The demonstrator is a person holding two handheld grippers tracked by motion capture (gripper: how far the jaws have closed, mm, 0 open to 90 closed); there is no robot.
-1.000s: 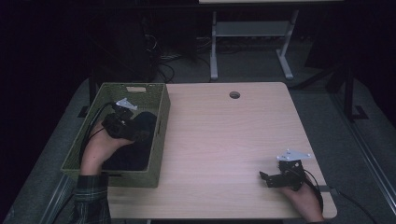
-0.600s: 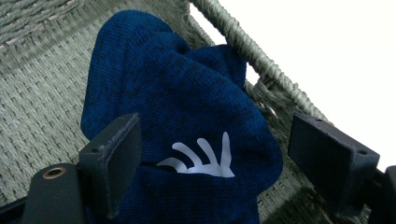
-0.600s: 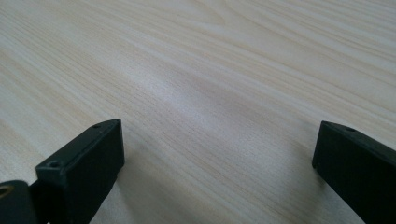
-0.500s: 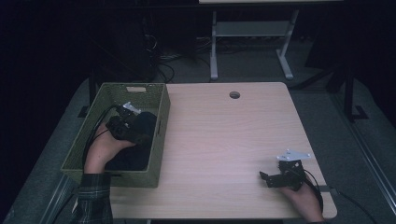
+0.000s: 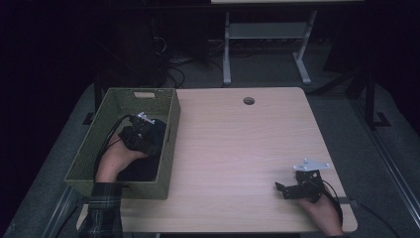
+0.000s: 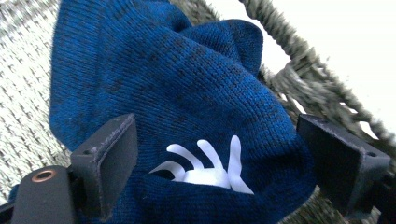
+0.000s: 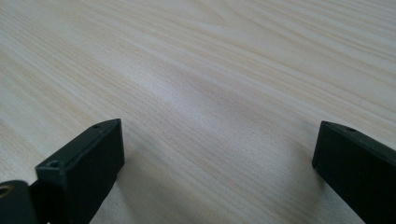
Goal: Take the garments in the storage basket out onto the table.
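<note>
- Two grippers are at work; places here are told from the green woven basket (image 5: 114, 101), which sits on the left edge of the table (image 5: 237, 144).
- Inside the basket, the left gripper (image 5: 141, 136) hangs over a blue knit garment (image 6: 154, 93) with a white print. Its jaws have just been opening and now stand wide, the knit bulging between them but not pinched.
- Far right of the basket, the right gripper (image 5: 292, 188) rests low over bare wood, jaws spread, holding nothing.
- Risk: closing too shallow could snag one loose fold, so the garment slips free or catches on the basket's wall when lifted.
</note>
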